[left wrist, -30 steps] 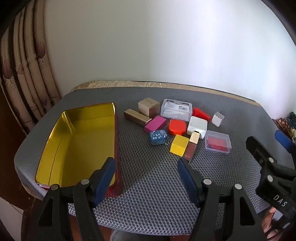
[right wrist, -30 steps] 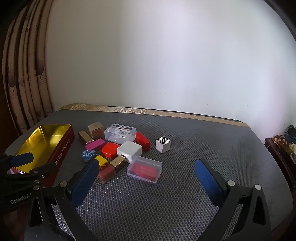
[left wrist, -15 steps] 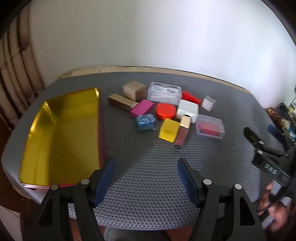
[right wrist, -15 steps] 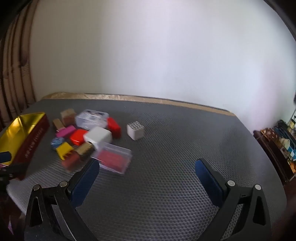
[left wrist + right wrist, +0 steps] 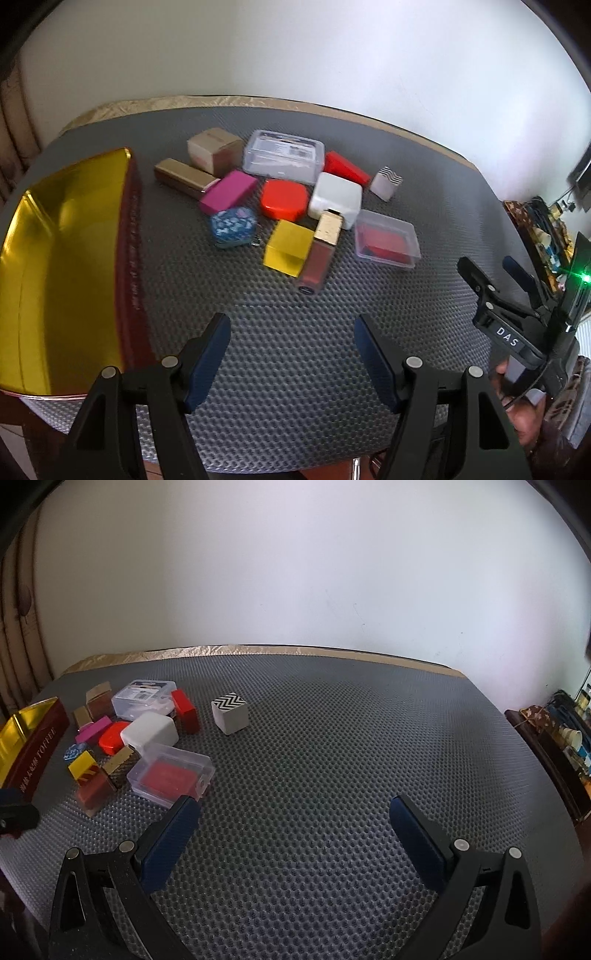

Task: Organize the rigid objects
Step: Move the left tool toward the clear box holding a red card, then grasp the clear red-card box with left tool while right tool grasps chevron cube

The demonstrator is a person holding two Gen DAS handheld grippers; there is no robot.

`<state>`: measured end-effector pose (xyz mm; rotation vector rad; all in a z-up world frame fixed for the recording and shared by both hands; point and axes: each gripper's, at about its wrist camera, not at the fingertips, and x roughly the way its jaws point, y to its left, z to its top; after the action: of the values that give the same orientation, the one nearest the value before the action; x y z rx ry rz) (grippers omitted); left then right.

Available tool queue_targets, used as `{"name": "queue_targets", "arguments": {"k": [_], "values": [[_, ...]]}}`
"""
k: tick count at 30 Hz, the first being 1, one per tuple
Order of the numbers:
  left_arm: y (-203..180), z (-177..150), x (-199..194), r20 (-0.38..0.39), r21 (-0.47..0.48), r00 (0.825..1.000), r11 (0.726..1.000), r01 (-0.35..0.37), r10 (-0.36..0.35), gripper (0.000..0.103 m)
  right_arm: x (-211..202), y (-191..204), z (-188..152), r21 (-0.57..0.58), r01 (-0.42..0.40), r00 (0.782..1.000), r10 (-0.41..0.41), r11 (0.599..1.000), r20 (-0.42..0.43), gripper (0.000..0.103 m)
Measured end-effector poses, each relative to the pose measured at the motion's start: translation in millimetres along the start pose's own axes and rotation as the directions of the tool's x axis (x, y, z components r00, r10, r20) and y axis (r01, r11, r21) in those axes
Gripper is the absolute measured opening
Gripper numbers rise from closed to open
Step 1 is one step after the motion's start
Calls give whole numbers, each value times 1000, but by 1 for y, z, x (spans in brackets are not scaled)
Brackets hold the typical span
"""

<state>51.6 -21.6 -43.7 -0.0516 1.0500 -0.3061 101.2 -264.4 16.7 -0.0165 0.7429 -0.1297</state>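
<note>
Both views have swung right since a second ago, jaws wide and empty, and I judge the rigid, light yellow block [image 5: 287, 248] ahead of my left gripper [image 5: 291, 354] best pinched across flat sides.

Left tongs [image 5: 291, 328] low in foreground, blue pads spread wide, nothing between them, above grey honeycomb mat on bench [image 5: 295, 369]. Open gold-lined tin [image 5: 55, 266] at left. Cluster of small items beyond: yellow block [image 5: 288, 248] touching lip-gloss tube [image 5: 318, 254], blue patterned case [image 5: 233, 225], red rounded case [image 5: 284, 198], white adapter [image 5: 337, 195], clear box with red insert [image 5: 386, 242]. Right tongs [image 5: 498, 288] at right edge, also spread.
</note>
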Motion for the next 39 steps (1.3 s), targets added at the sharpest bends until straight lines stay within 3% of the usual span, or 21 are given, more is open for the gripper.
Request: {"name": "queue_targets", "arguments": {"k": [6, 9, 12, 14, 16, 18, 23, 26, 27, 30, 32, 36, 39], "values": [[-23, 4, -1, -7, 76, 1000, 997, -7, 7, 71, 5, -3, 2, 16, -33, 999, 34, 999, -25, 103], [-35, 7, -1, -52, 95, 998, 994, 50, -46, 71, 10, -9, 6, 23, -70, 996, 71, 997, -54, 103], [-44, 18, 3, -98, 20, 989, 993, 117, -115, 71, 11, -17, 15, -24, -47, 998, 46, 999, -50, 103], [-47, 29, 11, -146, -75, 971, 981, 179, -188, 71, 12, -29, 20, -61, -20, 999, 17, 998, -43, 103], [-48, 40, 22, -170, -239, 948, 944, 225, -269, 71, 15, -43, 24, -78, 4, 999, -7, 997, -37, 103], [-48, 48, 34, -163, -393, 936, 891, 229, -313, 71, 20, -59, 24, -67, 17, 999, -21, 998, -49, 103], [-62, 70, 60, -207, -537, 942, 836, 115, -263, 71, 34, -93, 15, 54, -44, 993, 50, 998, -104, 103], [-57, 71, 71, -197, -662, 944, 746, 70, -263, 71, 34, -104, 13, 112, -86, 990, 97, 990, -99, 103], [-54, 72, 75, -186, -709, 948, 703, 53, -258, 71, 35, -107, 12, 126, -99, 989, 112, 987, -100, 103], [-51, 76, 89, -168, -780, 954, 626, 26, -250, 71, 35, -113, 9, 158, -127, 984, 144, 979, -101, 103], [-54, 84, 100, -192, -787, 953, 617, -6, -235, 71, 34, -115, 8, 169, -146, 982, 164, 975, -94, 103], [-64, 97, 120, -208, -819, 950, 573, -38, -234, 71, 32, -119, 8, 183, -173, 978, 190, 968, -83, 103], [-67, 103, 131, -240, -822, 947, 564, -82, -212, 71, 33, -120, 8, 193, -189, 975, 208, 963, -84, 103]]}}
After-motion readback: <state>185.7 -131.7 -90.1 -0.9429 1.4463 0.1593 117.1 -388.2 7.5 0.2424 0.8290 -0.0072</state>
